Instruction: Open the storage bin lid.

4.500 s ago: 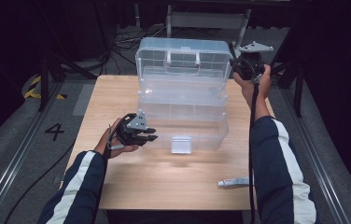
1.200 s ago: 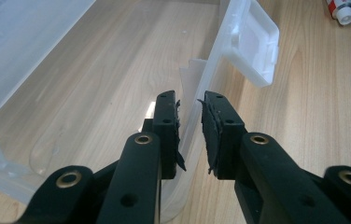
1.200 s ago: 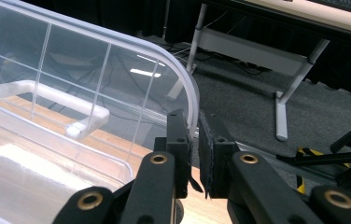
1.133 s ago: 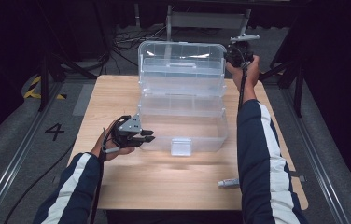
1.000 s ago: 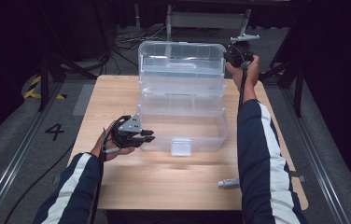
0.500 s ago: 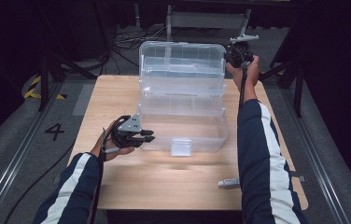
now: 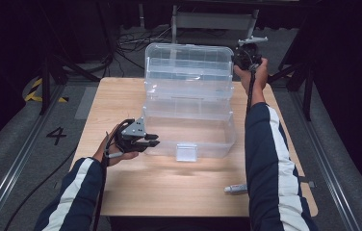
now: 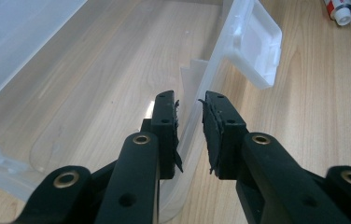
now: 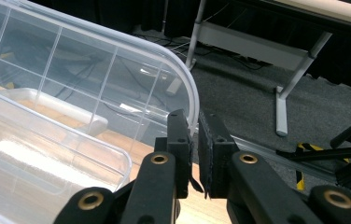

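Right gripper (image 7: 242, 52), raised at the far right corner of the clear plastic storage box (image 7: 188, 130), pinches the rim of the upright lid (image 7: 188, 62) between nearly closed jaws; left gripper (image 7: 151, 140) clamps the thin left front wall of the base. The box stands mid-table (image 7: 121, 192), long axis running left to right, open side up, latch (image 7: 186, 152) facing the person, lid hinged along the back. Judged light, hollow, stiff yet flexing at the walls, and smooth enough to slip; rims and corners offer the firmest hold. A small tube (image 7: 237, 188) lies near the front edge.
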The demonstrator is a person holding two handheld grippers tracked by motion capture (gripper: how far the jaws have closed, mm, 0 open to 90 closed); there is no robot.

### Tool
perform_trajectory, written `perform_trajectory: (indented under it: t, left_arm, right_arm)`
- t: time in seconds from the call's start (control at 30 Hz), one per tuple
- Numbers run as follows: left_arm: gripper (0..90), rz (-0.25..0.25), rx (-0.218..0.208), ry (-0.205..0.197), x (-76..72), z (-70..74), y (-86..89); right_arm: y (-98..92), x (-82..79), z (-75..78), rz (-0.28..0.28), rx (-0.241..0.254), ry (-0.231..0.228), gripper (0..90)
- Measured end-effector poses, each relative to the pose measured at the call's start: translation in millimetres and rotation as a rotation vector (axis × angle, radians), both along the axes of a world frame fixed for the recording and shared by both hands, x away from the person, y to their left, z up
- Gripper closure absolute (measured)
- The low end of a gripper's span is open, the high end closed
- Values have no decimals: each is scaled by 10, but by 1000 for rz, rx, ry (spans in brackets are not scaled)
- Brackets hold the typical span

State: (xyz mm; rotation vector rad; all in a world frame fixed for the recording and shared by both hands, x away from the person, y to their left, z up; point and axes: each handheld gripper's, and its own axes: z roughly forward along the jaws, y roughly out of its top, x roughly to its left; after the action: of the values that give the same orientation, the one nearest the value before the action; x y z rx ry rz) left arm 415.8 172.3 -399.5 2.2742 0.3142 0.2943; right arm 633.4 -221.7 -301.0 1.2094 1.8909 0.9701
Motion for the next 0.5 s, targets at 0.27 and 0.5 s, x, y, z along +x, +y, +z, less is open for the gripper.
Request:
perform_trajectory:
  t: [0.27,0.5]
  left_arm:
    - [755,-7,-4,4,8,-4,6]
    - [775,-24,-32,36,94,-11,34]
  right_arm:
    - [8,-5,0,27,23,-10,885]
    - [40,-50,15,21,-9,-23,824]
